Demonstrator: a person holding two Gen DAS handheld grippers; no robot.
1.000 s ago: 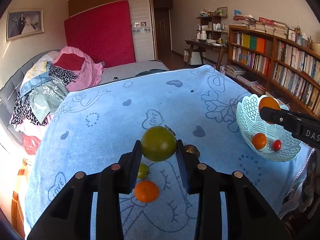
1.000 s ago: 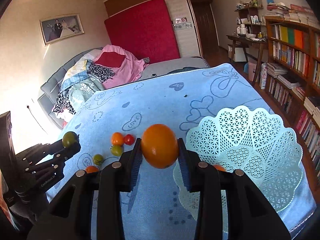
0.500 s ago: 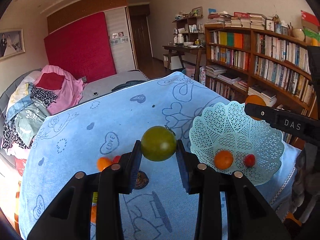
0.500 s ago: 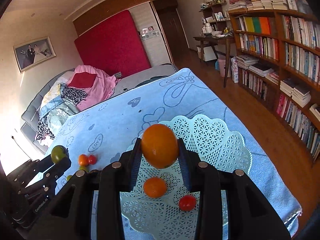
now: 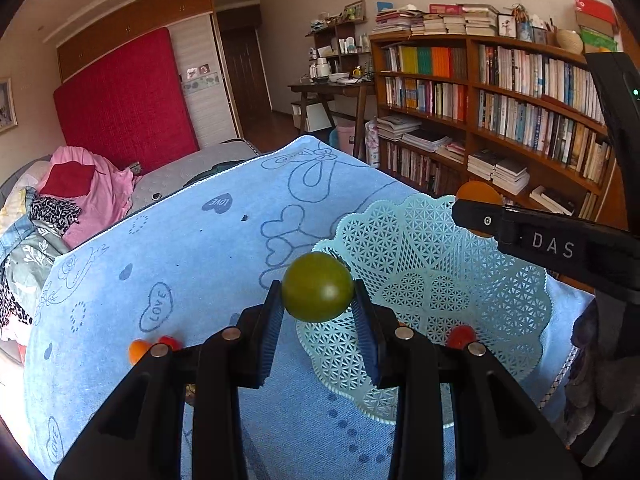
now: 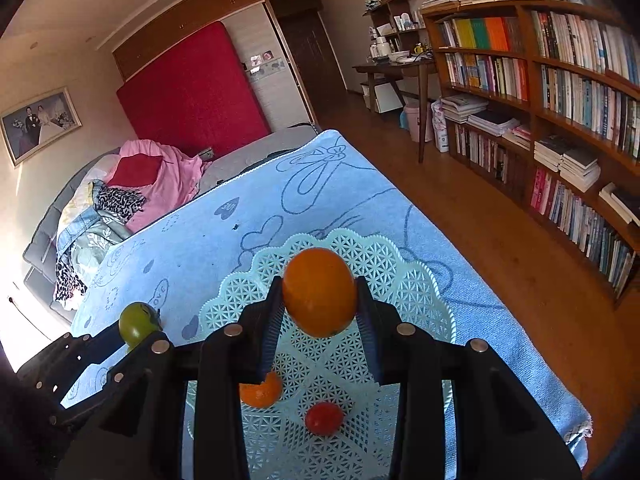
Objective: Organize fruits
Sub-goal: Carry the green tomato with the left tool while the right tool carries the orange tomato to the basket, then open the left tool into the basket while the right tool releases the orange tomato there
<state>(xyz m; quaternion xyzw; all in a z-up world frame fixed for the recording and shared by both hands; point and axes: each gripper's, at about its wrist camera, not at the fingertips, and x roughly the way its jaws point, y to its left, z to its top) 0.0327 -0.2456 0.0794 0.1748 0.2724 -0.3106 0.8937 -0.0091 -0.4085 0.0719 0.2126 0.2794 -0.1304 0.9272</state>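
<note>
My left tongs point(image 5: 318, 312) are black w/ blue ribbed pads point(image 5: 267, 344), round a dull olive-green tomato point(image 5: 318, 287). Right tongs point(image 6: 320, 312) are black too, white "DAS" lettering on the side, round a bright orange fruit point(image 6: 319, 292). Basket point(image 6: 416, 280) is pale mint, lattice pattern w/ scalloped edge; inside, a smaller orange fruit point(image 6: 260, 392) & a red tomato point(image 6: 324, 418). Cloth point(image 5: 200, 248) is light blue w/ darker blue hearts, bows & "LOVE" (outline drawings mostly). Red panel point(image 5: 124, 100) at the back; pink blanket point(image 5: 100, 196) near it.
</note>
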